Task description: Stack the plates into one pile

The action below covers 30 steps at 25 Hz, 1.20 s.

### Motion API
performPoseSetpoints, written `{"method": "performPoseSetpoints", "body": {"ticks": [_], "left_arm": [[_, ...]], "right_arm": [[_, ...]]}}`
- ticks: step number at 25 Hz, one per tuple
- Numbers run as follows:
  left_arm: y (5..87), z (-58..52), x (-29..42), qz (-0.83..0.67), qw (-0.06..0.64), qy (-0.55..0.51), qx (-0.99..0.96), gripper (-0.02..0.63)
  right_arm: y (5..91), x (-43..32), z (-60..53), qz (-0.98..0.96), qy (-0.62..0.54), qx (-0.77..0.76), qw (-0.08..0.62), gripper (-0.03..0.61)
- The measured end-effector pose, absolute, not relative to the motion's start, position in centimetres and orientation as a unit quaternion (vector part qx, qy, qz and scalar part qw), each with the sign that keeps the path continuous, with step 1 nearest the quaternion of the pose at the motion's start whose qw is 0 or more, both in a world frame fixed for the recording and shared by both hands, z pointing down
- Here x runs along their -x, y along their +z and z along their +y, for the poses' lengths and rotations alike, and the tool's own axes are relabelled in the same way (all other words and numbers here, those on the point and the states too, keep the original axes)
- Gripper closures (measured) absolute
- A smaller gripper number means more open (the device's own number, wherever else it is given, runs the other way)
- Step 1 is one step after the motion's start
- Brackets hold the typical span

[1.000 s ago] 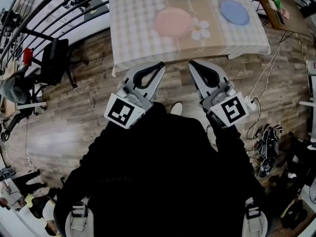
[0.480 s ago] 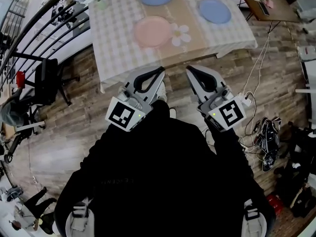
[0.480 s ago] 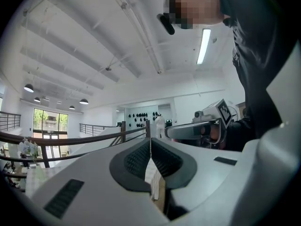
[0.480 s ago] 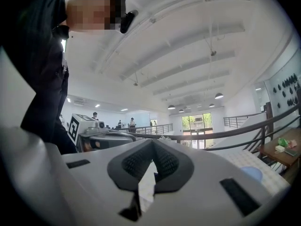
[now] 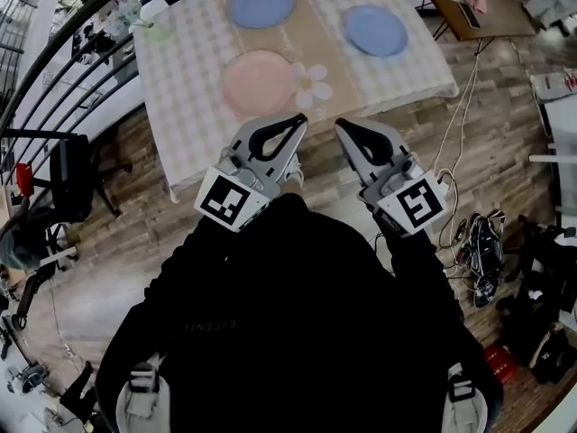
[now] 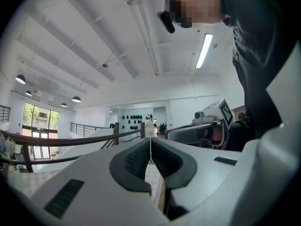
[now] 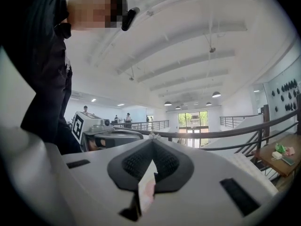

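Wood-plank floor; table (image 5: 180, 79) under checked cloth on the far side. On it, left to right: pink plate (image 5: 259, 82), nearest; far blue plate (image 5: 261, 5); right blue plate (image 5: 375, 30). All lie apart, none stacked. By the table's near edge: left gripper (image 5: 293, 121), jaws clenched together, empty; right gripper (image 5: 345, 126), likewise clenched, empty.

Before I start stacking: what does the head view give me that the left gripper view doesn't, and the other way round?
Head view only: the table with the pink plate and two blue plates, all lying apart, none stacked. Left gripper view only: the ceiling with its strip light; it shows no plates at all. Both: the left gripper, jaws together and empty, and the right gripper beside it.
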<state>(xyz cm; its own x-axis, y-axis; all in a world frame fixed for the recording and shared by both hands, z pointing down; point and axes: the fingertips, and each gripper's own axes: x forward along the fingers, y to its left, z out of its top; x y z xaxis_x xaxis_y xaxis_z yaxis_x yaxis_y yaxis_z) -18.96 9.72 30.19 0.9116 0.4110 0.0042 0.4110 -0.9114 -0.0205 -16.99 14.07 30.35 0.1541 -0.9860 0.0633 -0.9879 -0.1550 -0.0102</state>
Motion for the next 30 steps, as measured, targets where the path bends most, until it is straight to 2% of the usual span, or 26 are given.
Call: {"method": "performPoseSetpoints", "body": {"ticks": [14,30], "left_arm": [[29.8,-2.2,3.7,-0.211,-0.013,0.011,0.977,0.591],[31.6,-6.8,-3.1,-0.139,-0.012,-0.02,0.99,0.591]], "right_arm": [[30.1,1.7,1.8,-0.647,0.053,-0.761,0.023,0.572],[32.9,-5.6,-3.5,-0.704,0.088,-0.705,0.012,0.572]]}}
